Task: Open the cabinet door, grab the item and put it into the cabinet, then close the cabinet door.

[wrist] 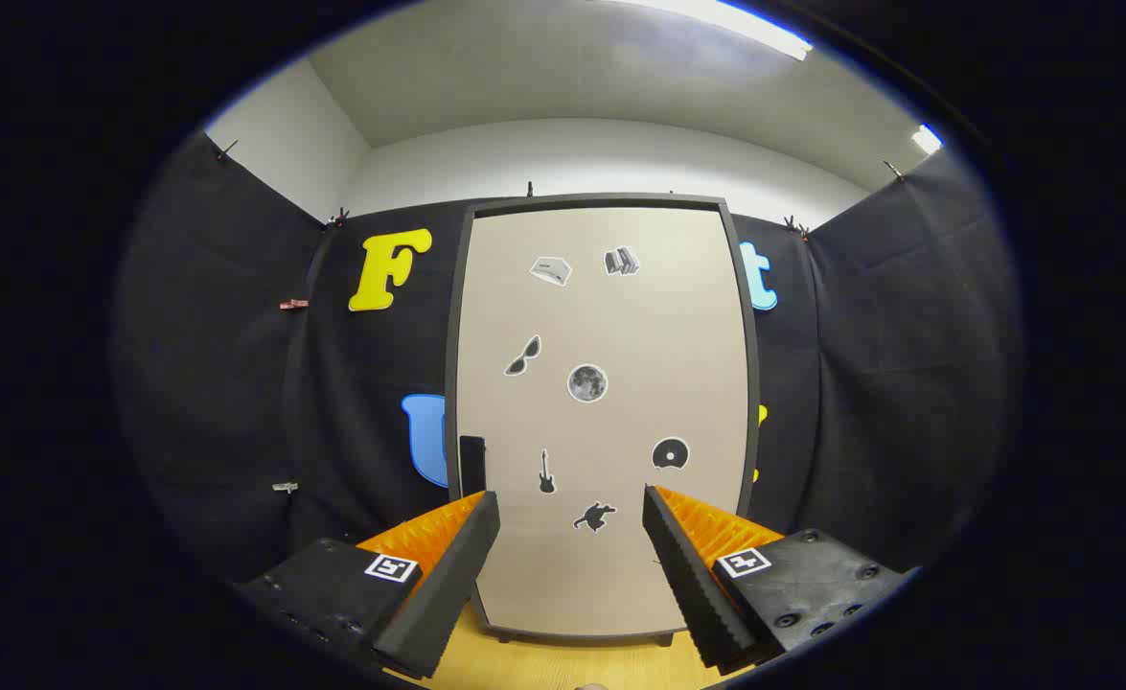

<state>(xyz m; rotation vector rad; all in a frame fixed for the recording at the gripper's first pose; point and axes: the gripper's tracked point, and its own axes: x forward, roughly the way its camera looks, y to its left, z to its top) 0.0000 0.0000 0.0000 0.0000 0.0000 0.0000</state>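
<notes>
Cabinet point(601, 422) upright on the table point(563, 666), straight beyond the jaws, long axis vertical. Door point(610, 316) closed, flat face turned toward the camera, pale panel inside a dark frame. Inside hidden behind the door; contents impossible to tell. Small stickers scattered over the door: a box and books near the top, sunglasses and a moon at mid-height, a guitar, a disc and a small dark animal lower down. Dark handle point(471, 465) at the door's left edge, low down, a short vertical bar, just above and beyond the left finger's tip.

Gripper point(570, 508) held level and aimed squarely at the lower half of the door, short of touching it. Jaws wide apart, nothing between them but the view of the door's lower panel and the animal sticker. Fingers point(448, 575) angled inward toward the tips, one on each side of the door's centre line; square marker tags on both finger bases.

Item to be put away not seen. Light wooden table showing under the cabinet's base and between the fingers. Black cloth wall point(237, 383) behind and to both sides of the cabinet, white room wall and ceiling above it, ceiling lights point(745, 24) lit.
</notes>
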